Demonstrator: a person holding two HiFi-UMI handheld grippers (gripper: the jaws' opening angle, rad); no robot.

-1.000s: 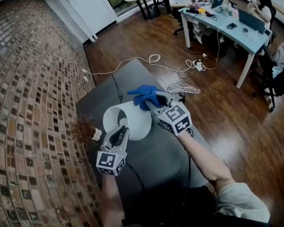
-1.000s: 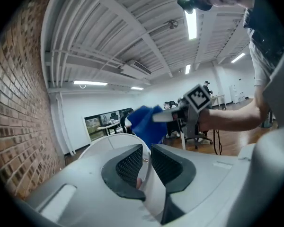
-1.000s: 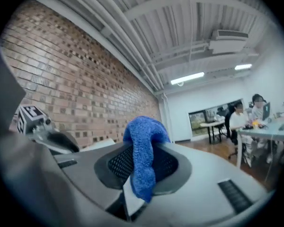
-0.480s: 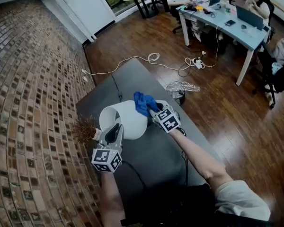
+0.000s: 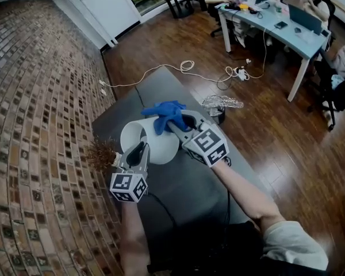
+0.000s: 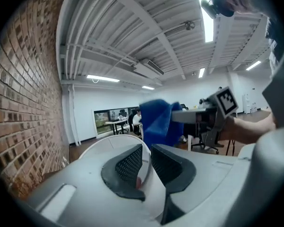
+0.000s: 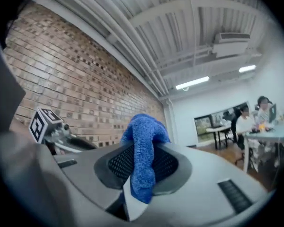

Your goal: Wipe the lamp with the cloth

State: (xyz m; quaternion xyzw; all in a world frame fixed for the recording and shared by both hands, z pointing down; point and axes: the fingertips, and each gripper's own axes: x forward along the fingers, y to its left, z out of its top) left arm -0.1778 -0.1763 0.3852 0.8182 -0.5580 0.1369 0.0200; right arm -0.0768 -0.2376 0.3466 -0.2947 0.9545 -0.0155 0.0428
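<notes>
The lamp [image 5: 155, 141] is clamped by the left gripper [image 5: 139, 152]. The cloth [image 5: 165, 114], clamped by the right gripper [image 5: 175, 125], is held at its rim. Wiping is judged unfinished.

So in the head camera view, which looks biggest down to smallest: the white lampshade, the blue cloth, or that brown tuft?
1. The white lampshade, clearly the largest.
2. The blue cloth.
3. The brown tuft.
The cloth and the tuft look close in size, and the cloth is bunched up, so the order of those two is unsure.
</notes>
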